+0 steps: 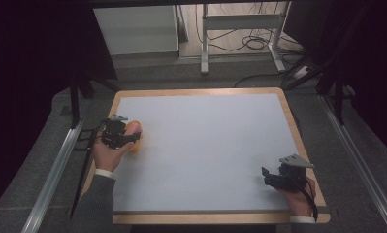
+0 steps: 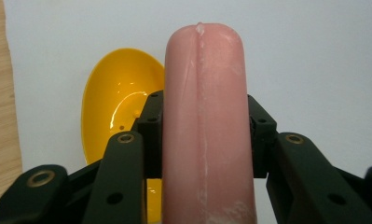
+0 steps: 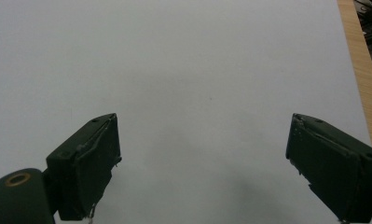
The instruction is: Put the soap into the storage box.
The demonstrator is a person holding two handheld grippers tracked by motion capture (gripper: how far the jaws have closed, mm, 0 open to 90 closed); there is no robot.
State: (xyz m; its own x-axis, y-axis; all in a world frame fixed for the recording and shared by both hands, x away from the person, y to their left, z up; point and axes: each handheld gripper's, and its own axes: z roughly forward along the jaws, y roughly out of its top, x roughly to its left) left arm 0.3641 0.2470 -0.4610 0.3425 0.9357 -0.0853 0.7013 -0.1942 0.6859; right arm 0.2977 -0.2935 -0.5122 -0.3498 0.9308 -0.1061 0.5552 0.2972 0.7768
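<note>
A: Starting with the biggest item: the table point(image 1: 201, 92). Pale grey-white top with a light wood border, seen from the high view. Surface looks flat and matte.

B: Logged. Next in size?

A: The two grippers. The left gripper point(image 1: 118, 133) sits near the table's left edge, held in the person's left hand point(image 1: 106, 154), grey sleeve behind it. The right gripper point(image 1: 278, 177) is at the near right corner, well apart from the left one, in the right hand point(image 1: 300, 196).

B: Jaw states?

A: In the left gripper view the black jaws are closed against both sides of a sausage point(image 2: 207, 135), pinching it partway along its length. In the right gripper view the jaws stand spread wide, with bare table surface between them.

B: Describe the sausage.

A: Pink, smooth, cylindrical with a rounded end pointing away from the camera. A pale seam runs lengthwise down its middle, with whitish scuffing near the bottom of the frame. In the high view its tip point(image 1: 134, 127) shows past the gripper.

B: Anything smaller?

A: A yellow bowl point(image 2: 120, 98), glossy, oval in outline, lying on the table below and to the left of the sausage. In the high view it shows as a yellow patch point(image 1: 135, 146) just beside the left gripper. Cannot tell whether the sausage touches it.
</note>
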